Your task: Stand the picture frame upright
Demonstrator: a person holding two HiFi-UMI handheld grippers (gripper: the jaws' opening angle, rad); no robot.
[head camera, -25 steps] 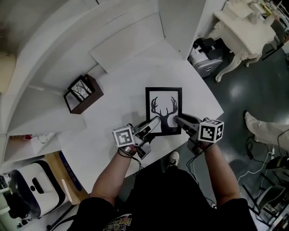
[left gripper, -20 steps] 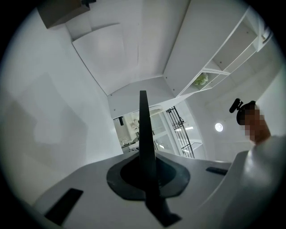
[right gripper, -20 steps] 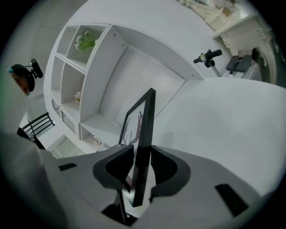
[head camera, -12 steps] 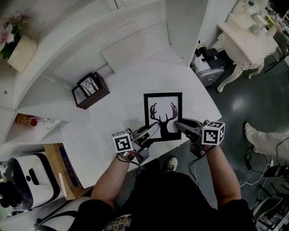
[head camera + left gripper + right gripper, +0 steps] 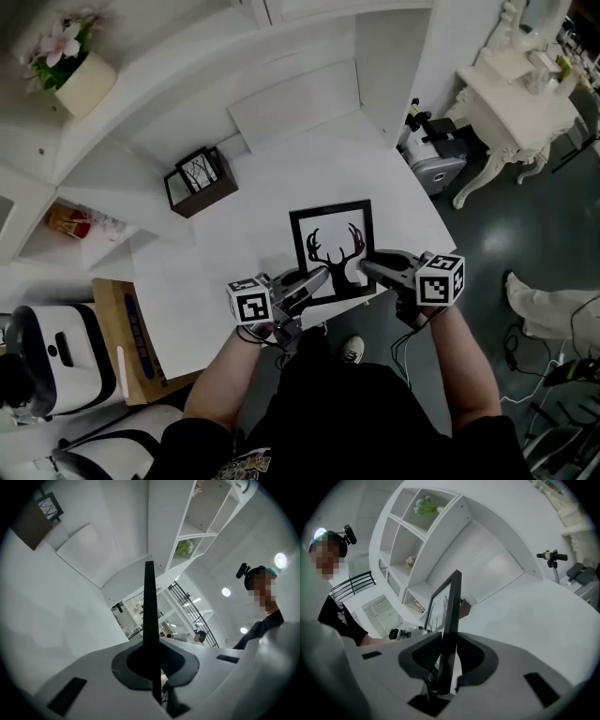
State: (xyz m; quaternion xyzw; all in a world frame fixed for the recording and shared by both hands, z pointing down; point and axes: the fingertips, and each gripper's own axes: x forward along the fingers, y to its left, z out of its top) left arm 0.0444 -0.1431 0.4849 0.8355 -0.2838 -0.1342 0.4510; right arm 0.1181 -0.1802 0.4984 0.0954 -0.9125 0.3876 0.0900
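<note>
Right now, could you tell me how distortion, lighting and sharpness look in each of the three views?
Head view: evenly lit, frame sharp, shelves bowed by the wide lens. Left gripper view: fisheye circle with black corners, bright ceiling lights at the right. Right gripper view: same bowing and dark rim, frame edge crisp.

picture frame (image 5: pixel 332 251) at table (image 5: pixel 253 217) near edge, small box frame (image 5: pixel 200 178) behind-left

On my white desk (image 5: pixel 234 262), a small dark-brown box frame (image 5: pixel 201 180) with a bare-tree print stands near the back left corner. A pot of pink flowers (image 5: pixel 75 73) sits on the shelf beyond that corner. An ornate white table (image 5: pixel 525 89) stands on the floor off the desk's right edge.
</note>
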